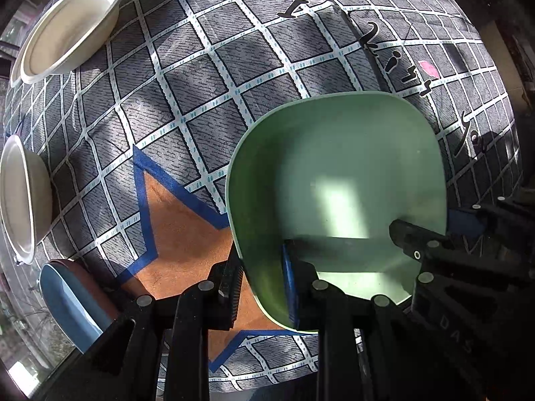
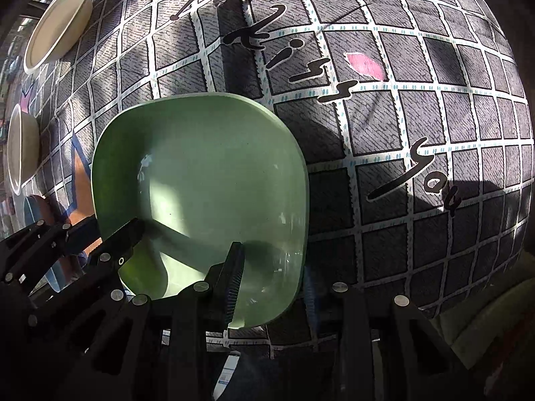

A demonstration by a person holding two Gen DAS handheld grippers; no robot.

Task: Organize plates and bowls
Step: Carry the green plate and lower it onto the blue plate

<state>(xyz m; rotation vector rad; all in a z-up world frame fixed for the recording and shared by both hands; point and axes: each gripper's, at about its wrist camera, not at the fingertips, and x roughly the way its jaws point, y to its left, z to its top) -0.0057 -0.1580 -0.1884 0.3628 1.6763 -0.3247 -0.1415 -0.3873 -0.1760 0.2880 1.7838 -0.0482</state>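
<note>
A green square plate (image 1: pixel 337 173) is held between both grippers just above the checked tablecloth (image 1: pixel 200 83). My left gripper (image 1: pixel 262 287) is shut on its left rim, one finger inside, one outside. My right gripper (image 2: pixel 272 282) is shut on its right rim (image 2: pixel 294 234) the same way; the plate (image 2: pixel 200 167) fills the right wrist view's lower left. Each gripper shows in the other's view: the right (image 1: pixel 434 237), the left (image 2: pixel 100 250). Two white bowls (image 1: pixel 72 23) (image 1: pixel 20 197) sit at the left.
A blue plate on a brown one (image 1: pixel 72 304) lies at the near left edge. The white bowls also show in the right wrist view (image 2: pixel 57 23) (image 2: pixel 21 147). The table's near edge runs just below the grippers. A yellow-green object (image 2: pixel 495 307) sits at lower right.
</note>
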